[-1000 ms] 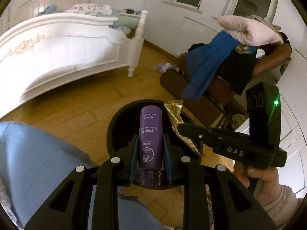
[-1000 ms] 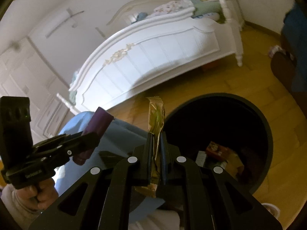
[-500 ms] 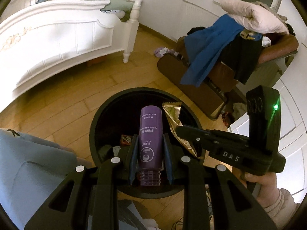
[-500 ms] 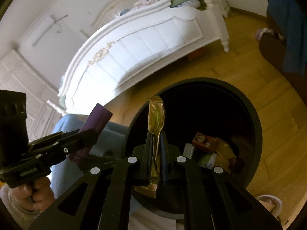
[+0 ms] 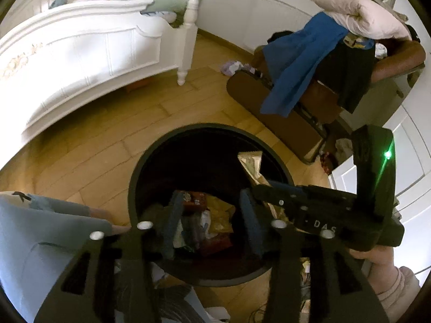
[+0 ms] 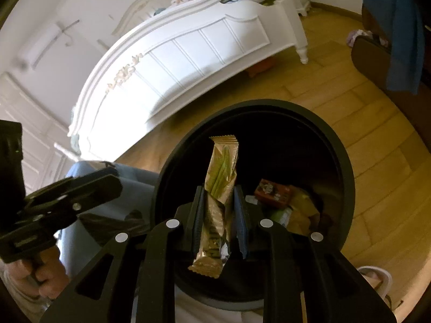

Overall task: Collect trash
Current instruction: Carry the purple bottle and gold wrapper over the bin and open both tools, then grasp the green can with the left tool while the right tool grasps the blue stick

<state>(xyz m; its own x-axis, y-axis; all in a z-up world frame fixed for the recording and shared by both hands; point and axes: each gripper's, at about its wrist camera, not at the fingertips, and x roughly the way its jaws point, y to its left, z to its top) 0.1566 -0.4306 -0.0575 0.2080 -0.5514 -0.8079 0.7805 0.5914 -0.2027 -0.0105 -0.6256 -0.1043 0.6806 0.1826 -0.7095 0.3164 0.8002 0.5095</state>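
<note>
wrapper (image 6: 219,202): gold, crinkled, green print; frame centre, over black bin (image 6: 347,177)
right gripper (image 6: 218,223): jaws just spread apart, wrapper loose between pads
left gripper (image 5: 211,223): jaws just widened, nothing between; above bin trash

White bed frame (image 5: 89,51) seen on wood floor (image 5: 89,148), blue cloth (image 5: 301,64) & pillow (image 5: 358,18) piled on brown chair (image 5: 282,113), rt side.

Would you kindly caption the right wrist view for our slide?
Right gripper, fingers just opened, releasing a gold wrapper over the black trash bin.
</note>
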